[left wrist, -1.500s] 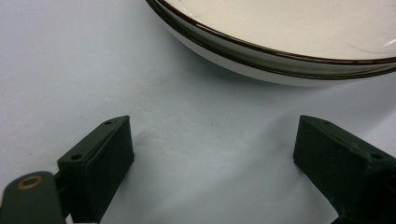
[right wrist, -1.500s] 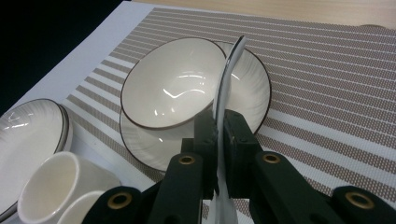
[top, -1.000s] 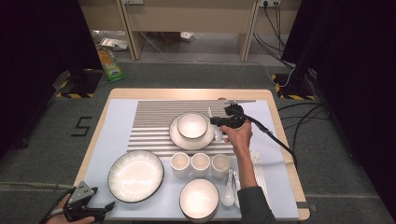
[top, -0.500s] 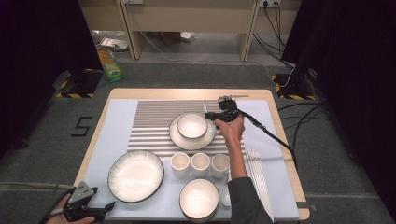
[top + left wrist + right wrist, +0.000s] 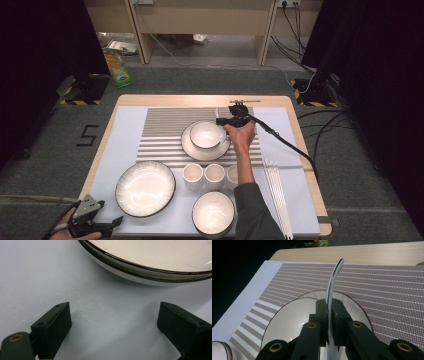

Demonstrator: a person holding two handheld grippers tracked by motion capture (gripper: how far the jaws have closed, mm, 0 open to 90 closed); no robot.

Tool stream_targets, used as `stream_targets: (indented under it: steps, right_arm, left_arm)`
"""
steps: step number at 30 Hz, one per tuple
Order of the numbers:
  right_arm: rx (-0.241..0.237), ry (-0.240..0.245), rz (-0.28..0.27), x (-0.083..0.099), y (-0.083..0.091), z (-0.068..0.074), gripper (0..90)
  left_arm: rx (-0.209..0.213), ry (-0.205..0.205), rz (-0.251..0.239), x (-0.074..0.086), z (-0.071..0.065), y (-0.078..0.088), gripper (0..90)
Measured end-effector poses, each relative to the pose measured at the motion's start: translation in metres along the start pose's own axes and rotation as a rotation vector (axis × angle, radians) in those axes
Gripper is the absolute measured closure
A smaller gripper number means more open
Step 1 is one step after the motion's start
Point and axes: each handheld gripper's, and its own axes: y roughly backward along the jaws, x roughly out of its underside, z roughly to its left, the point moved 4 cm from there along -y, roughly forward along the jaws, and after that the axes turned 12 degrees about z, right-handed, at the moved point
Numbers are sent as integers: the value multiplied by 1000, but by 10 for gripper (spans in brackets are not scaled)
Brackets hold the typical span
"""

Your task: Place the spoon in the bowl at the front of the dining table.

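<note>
My right gripper [image 5: 223, 121] hovers at the right rim of a white bowl [image 5: 206, 134] that sits on a white plate [image 5: 200, 149] on the striped mat. In the right gripper view its jaws [image 5: 328, 308] are shut on a slim white spoon [image 5: 333, 281], whose handle stands up edge-on over the bowl [image 5: 292, 320] and plate [image 5: 359, 311]. My left gripper [image 5: 111, 225] rests at the table's near left corner. Its jaws [image 5: 113, 325] stand open on the pale blue cloth, with nothing between them, just short of a wide dark-rimmed plate [image 5: 155, 262] [image 5: 145, 187].
Three white cups [image 5: 214, 174] stand in a row at the mat's [image 5: 165, 135] near edge. Another white bowl [image 5: 213, 212] sits at the table's front. White chopsticks [image 5: 277, 195] lie along the right side. The right gripper's cable [image 5: 285, 145] trails off to the right.
My right hand has carried the spoon leftward and a little down, from beside the plate to the bowl's right rim. The left gripper has stayed put.
</note>
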Motion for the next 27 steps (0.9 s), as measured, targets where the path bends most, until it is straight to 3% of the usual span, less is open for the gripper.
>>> stream_targets:
  steps: [27]
  right_arm:
    - [10, -55, -37, -3, -16, -1, 845]
  left_arm:
    - [0, 0, -3, 0, 0, 0, 107]
